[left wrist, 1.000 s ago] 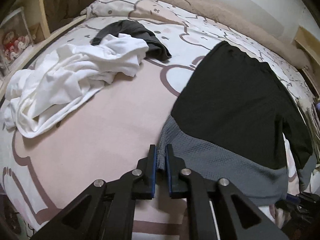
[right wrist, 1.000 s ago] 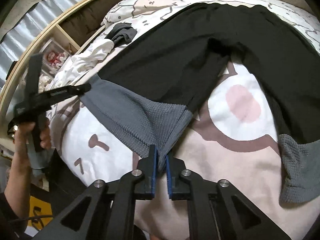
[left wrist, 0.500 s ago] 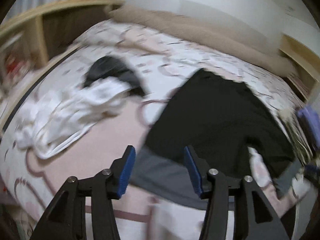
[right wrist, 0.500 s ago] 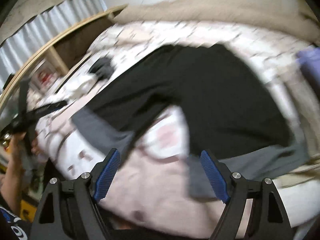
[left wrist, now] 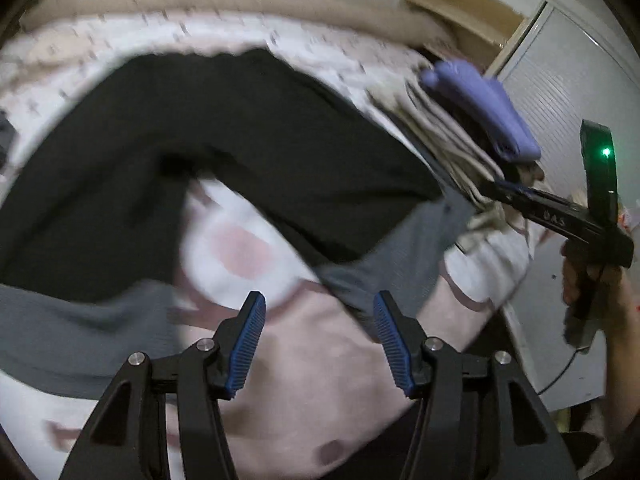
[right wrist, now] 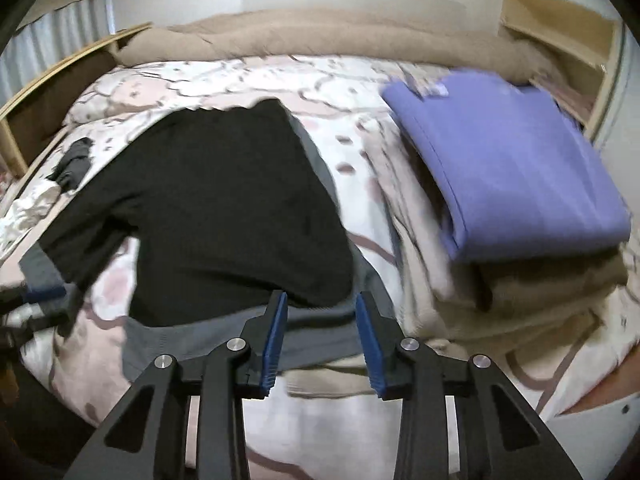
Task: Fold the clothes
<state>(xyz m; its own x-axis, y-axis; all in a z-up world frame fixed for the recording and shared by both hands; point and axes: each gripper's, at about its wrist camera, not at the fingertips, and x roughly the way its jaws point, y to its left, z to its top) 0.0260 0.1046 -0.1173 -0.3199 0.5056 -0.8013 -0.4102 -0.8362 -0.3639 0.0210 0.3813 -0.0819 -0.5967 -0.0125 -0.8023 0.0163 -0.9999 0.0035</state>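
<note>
While both sets of jaws stand wide and empty, the black garment (right wrist: 224, 208) lies spread flat across the bed (right wrist: 248, 76)
Its grey cuffs and hem sit at the near edge, just beyond the left gripper (left wrist: 318, 344) and the right gripper (right wrist: 322, 336); the bedcover is pink and white with a cartoon print, a tan duvet (right wrist: 320, 36) bunched along the far side under a pale wall. On the right, a folded purple garment (right wrist: 508, 168) tops a stack of beige folded clothes (right wrist: 520, 304); at far left lie a dark small garment (right wrist: 74, 164) and crumpled white clothing (right wrist: 28, 208), beside a wooden bed frame (right wrist: 52, 68)
</note>
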